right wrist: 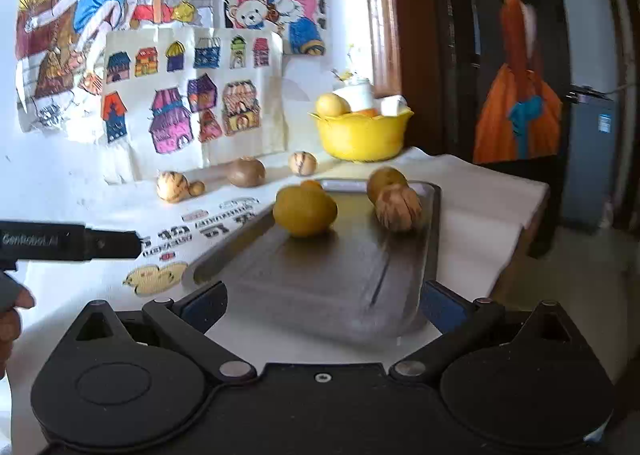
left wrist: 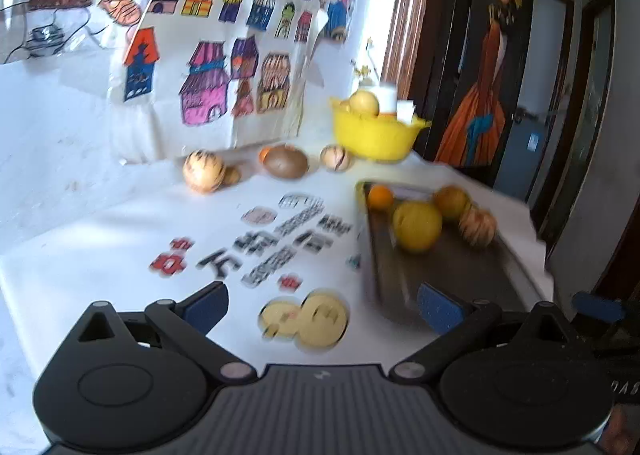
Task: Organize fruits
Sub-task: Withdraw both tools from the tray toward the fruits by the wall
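Observation:
A dark metal tray (left wrist: 440, 275) (right wrist: 320, 279) lies on the white table and holds a big yellow fruit (left wrist: 417, 225) (right wrist: 305, 210), a small orange (left wrist: 380, 197), a yellow-brown fruit (left wrist: 452, 202) (right wrist: 386, 183) and a striped fruit (left wrist: 478, 227) (right wrist: 400, 209). By the wall lie a striped fruit (left wrist: 204, 171) (right wrist: 172, 186), a brown fruit (left wrist: 286, 162) (right wrist: 247, 172) and a small striped fruit (left wrist: 336, 157) (right wrist: 303, 163). My left gripper (left wrist: 320, 313) is open and empty over the table. My right gripper (right wrist: 320, 305) is open and empty over the tray's near end.
A yellow bowl (left wrist: 374, 135) (right wrist: 360, 135) with fruit and white items stands at the back right. Children's drawings (left wrist: 224, 75) (right wrist: 192, 95) lean on the wall. Printed stickers (left wrist: 280, 239) mark the table top. The table edge (right wrist: 532, 215) drops off at the right.

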`<act>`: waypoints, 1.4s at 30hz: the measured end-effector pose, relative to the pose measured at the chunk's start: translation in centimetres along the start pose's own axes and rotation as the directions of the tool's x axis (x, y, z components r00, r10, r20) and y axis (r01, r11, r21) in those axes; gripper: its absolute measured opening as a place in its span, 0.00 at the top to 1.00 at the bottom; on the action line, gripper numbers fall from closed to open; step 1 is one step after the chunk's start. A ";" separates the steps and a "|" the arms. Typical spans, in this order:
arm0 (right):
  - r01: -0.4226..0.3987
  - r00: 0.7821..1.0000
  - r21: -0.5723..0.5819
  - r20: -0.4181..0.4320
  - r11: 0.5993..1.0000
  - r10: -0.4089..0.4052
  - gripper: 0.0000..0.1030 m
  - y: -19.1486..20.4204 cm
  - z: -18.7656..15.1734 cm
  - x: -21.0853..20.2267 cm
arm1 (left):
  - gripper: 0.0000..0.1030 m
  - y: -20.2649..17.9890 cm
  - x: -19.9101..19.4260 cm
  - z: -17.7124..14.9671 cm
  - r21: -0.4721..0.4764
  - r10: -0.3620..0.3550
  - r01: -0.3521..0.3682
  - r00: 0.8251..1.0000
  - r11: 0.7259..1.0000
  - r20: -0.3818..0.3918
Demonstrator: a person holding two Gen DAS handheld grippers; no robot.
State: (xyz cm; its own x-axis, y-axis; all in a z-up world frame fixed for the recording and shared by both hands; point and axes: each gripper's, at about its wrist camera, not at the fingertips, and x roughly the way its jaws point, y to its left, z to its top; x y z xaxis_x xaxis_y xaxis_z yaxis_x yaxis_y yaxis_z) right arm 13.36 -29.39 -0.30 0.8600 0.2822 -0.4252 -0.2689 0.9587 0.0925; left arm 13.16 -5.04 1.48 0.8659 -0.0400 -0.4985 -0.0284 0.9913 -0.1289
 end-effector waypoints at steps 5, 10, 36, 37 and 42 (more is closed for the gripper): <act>0.033 0.999 -0.028 -0.040 0.999 -0.034 0.01 2.5 -1.5 -1.5 | 0.00 1.5 -1.8 -1.5 0.018 0.041 -0.040 0.999 0.999 -0.014; -0.005 0.997 -0.061 -0.075 0.998 0.001 0.01 4.5 -1.8 -2.4 | 0.00 3.6 -3.1 -1.9 -0.029 0.057 -0.057 0.998 0.998 -0.019; -0.401 0.909 -0.358 -0.269 0.843 0.318 0.01 11.3 20.0 -0.1 | 0.00 10.4 0.3 7.1 0.100 0.060 -0.060 0.998 0.993 0.005; -0.408 0.906 -0.349 -0.271 0.844 0.326 0.01 11.6 21.2 0.5 | 0.00 10.6 0.7 7.6 0.102 0.059 -0.060 0.998 0.993 0.007; -0.423 0.890 -0.275 -0.308 0.864 0.337 0.01 12.0 25.8 4.8 | 0.00 11.2 2.7 9.2 0.102 0.037 -0.040 0.999 0.994 0.033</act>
State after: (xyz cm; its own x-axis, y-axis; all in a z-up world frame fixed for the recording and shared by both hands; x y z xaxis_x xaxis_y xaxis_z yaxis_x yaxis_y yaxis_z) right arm 25.44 -15.59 21.97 0.5409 0.5640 -0.6240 -0.7148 0.6992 0.0123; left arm 19.75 7.16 6.60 0.8803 0.0010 -0.4745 -0.0124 0.9997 -0.0208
